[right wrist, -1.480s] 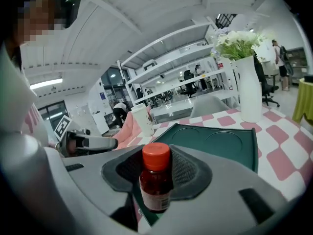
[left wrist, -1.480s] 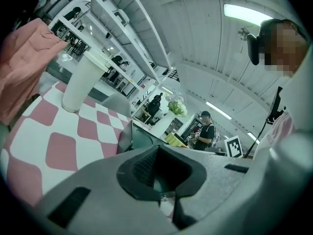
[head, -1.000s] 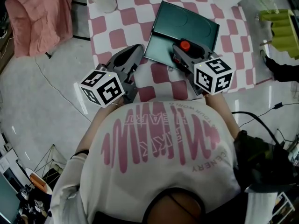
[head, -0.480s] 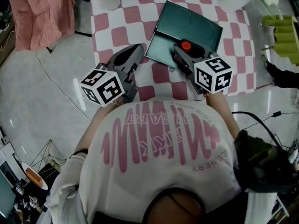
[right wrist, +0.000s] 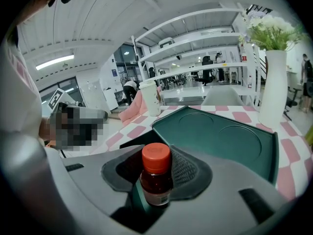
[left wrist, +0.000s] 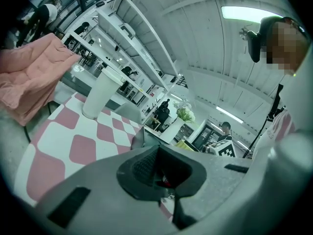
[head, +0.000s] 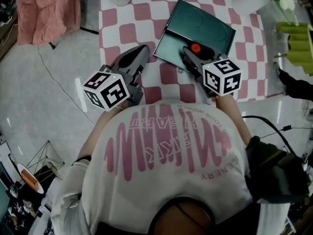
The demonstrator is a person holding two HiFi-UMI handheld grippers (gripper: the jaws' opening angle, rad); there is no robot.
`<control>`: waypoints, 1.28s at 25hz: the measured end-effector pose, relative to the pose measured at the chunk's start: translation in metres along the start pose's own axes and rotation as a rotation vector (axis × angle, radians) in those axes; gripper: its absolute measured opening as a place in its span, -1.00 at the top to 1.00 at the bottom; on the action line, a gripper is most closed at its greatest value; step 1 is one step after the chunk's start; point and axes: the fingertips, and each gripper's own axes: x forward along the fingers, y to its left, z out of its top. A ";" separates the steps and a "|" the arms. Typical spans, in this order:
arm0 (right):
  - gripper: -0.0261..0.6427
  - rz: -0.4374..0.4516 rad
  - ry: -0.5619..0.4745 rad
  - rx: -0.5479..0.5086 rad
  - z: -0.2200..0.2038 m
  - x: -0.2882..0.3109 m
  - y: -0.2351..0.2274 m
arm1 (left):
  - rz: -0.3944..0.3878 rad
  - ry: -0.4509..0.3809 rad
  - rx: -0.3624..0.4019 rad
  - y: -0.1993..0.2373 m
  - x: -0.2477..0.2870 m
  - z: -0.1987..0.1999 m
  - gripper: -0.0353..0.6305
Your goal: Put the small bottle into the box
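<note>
1. The small bottle [right wrist: 156, 180] is clamped in your right gripper [head: 194, 57]; jaws fairly wide, pads on its body; it's over the near part of the green box [head: 208, 27].
2. Your left gripper [head: 143, 52] has jaws together, nothing held; it's just left of the box, over the checked cloth [head: 146, 13].
3. Risk: let go this high and it probably topples or rolls out, being tall and narrow; coming in low, the base could clip the rim.
4. Orange cap up; long axis roughly vertical.
</note>
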 end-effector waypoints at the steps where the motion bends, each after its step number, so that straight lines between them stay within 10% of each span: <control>1: 0.48 -0.001 0.001 -0.001 -0.001 0.000 0.000 | 0.005 -0.004 -0.001 0.000 -0.002 -0.001 0.87; 32: 0.48 0.200 0.042 -0.134 -0.021 -0.017 0.014 | 0.215 -0.186 -0.056 -0.046 -0.057 -0.026 0.87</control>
